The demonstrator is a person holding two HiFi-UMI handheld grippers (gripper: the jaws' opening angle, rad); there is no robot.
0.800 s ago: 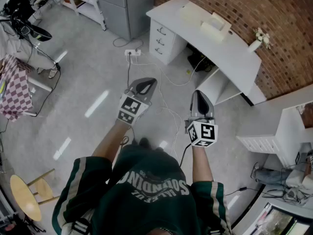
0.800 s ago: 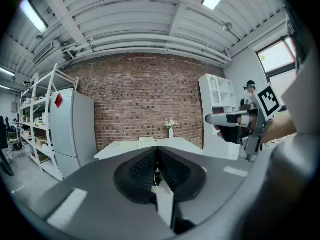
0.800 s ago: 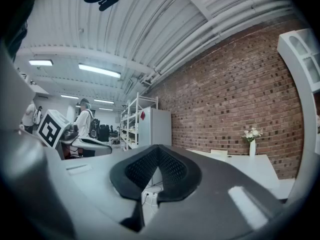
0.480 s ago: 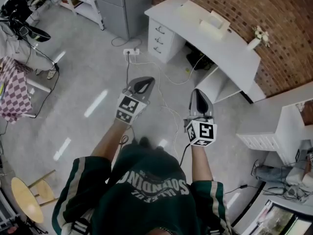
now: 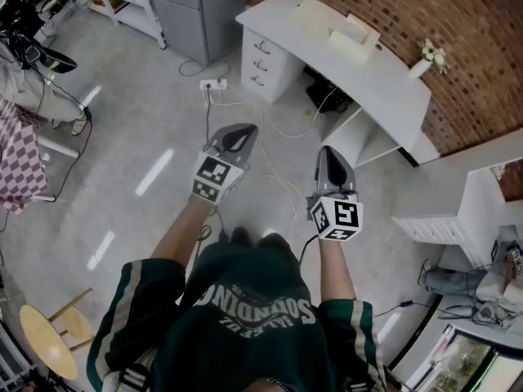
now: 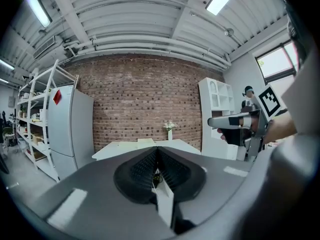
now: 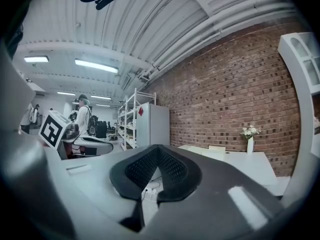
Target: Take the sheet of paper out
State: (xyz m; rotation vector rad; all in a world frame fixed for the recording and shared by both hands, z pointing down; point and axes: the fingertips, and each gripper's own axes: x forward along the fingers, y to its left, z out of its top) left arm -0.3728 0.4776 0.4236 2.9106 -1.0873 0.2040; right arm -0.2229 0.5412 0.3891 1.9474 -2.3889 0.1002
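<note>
No sheet of paper stands out in any view. A white desk (image 5: 384, 80) lies ahead, with a pale flat pad (image 5: 315, 11) and a small box (image 5: 357, 35) on its top. I hold both grippers level over the floor in front of my body, pointing at the desk. My left gripper (image 5: 238, 129) (image 6: 157, 150) is shut with nothing between its jaws. My right gripper (image 5: 330, 153) (image 7: 159, 148) is shut and empty too, about a hand's width to the right of the left one.
The desk has a drawer unit (image 5: 260, 60) at its left end and a vase of flowers (image 5: 425, 62) at its right. A power strip (image 5: 214, 84) and cables (image 5: 286, 190) lie on the floor. White shelving (image 5: 482, 211) stands at the right, a wooden stool (image 5: 49, 341) behind me at the left.
The desk and floor have drifted slightly left in the head view. Both grippers keep the same pose and stay shut.
</note>
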